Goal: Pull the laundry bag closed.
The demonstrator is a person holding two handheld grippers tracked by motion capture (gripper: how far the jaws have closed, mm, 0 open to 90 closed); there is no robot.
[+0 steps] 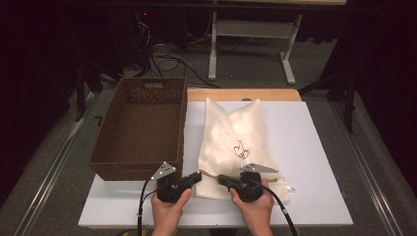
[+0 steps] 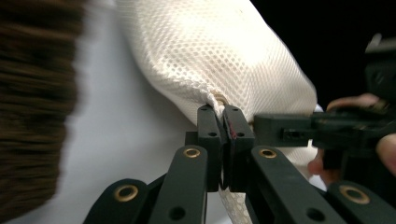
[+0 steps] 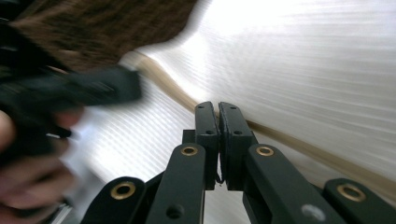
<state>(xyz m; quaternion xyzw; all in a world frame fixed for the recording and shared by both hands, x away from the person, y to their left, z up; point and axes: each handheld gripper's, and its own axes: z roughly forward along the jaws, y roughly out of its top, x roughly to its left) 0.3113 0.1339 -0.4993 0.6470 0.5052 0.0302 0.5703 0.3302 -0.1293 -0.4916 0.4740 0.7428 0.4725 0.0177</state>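
Left tongs [image 2: 225, 109], right tongs [image 3: 218, 106] — both pinching mesh bag [image 1: 236, 142] hem.

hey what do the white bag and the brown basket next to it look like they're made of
White bag: looks like a synthetic mesh fabric, matte, with a fine honeycomb weave visible up close and a tan trim along its edge. Brown basket: seems to be woven wicker or rattan, possibly a plastic imitation; its walls show a tight, textured weave with a cut-out handle.

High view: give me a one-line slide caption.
Both grippers, left and right, pinch the white mesh bag's near edge beside the brown wicker basket.
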